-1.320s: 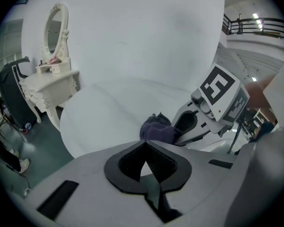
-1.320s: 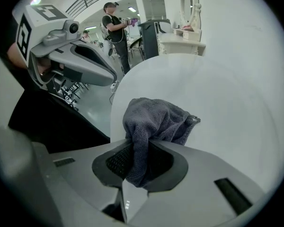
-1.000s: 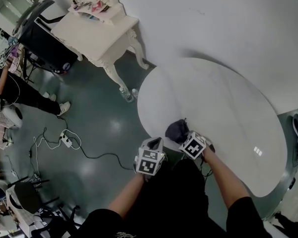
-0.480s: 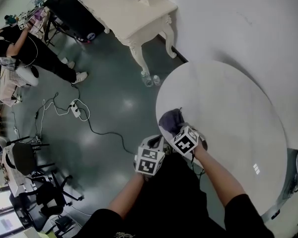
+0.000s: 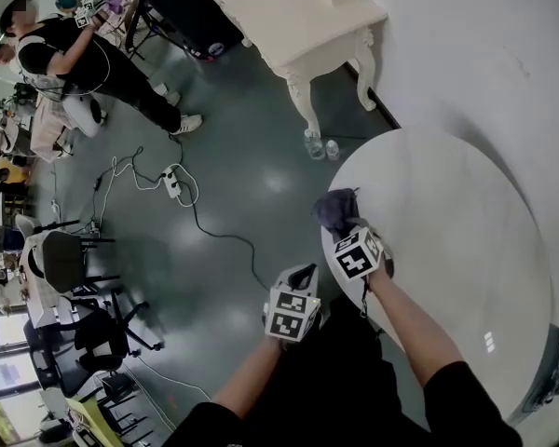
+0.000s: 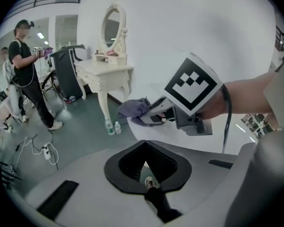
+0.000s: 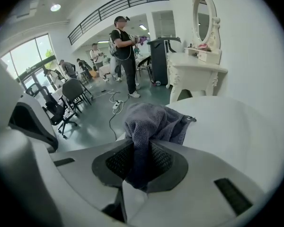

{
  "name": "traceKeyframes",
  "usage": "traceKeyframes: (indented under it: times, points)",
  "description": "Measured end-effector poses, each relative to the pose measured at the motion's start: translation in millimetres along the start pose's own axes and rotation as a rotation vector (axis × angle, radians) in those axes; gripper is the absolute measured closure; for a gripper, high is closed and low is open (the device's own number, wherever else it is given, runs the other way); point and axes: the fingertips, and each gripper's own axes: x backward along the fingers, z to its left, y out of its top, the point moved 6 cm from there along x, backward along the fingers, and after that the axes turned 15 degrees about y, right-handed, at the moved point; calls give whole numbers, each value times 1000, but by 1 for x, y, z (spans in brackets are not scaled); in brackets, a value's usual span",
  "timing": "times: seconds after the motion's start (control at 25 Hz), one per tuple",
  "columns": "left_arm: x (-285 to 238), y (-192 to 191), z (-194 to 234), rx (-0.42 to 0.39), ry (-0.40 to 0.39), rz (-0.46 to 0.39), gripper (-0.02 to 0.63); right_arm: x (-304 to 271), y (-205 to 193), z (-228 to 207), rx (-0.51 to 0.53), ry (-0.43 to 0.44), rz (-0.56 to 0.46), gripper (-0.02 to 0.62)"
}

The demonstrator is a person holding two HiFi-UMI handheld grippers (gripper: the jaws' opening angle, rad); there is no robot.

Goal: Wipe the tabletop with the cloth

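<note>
**Cloth slides along the table's rim**

Since a second ago our right gripper (image 5: 343, 231) has pushed the cloth (image 5: 335, 209) along the rim of the round white table (image 5: 447, 231). It has gone from the near edge toward the side where the dressing table (image 5: 298, 26) stands. We now see the grey cloth bunched right at the table's left rim, near the middle of the head view. In the right gripper view the jaws of this gripper (image 7: 139, 163) are clamped on a fold of the cloth (image 7: 154, 121). The cloth rises out of them in a crumpled heap and rests on the table (image 7: 227, 131) just ahead.

Our left gripper (image 5: 303, 277) hangs lower in the head view, off the table and over the dark green floor (image 5: 224, 203). It is near the right one but apart from it. In its own view we find the left gripper (image 6: 146, 167) with its jaws brought together and nothing between them; only a sliver of floor shows through a small gap.

Two small bottles (image 5: 324, 145) stand on the floor by a leg of the dressing table, just outside the table's rim. At the upper left of the head view a person (image 5: 84, 59) in black stands, and a white power strip (image 5: 172, 182) lies on the floor below them with its cable trailing. In the left gripper view an oval mirror (image 6: 113, 25) stands upright on the dressing table.
</note>
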Motion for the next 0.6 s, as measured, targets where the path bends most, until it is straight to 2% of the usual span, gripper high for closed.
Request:
traceKeyframes:
  times: [0.2,0.4,0.6]
  points:
    - [14,-12,17,22,42,0,600,-17,20,-4,42,8,-25,538]
    - [34,-27,44,55,70,-2,600,-37,44,12,142,47,-65,538]
    - [39,-47,74,55,49,-7,600,-47,51,48,132,108,-184,538]
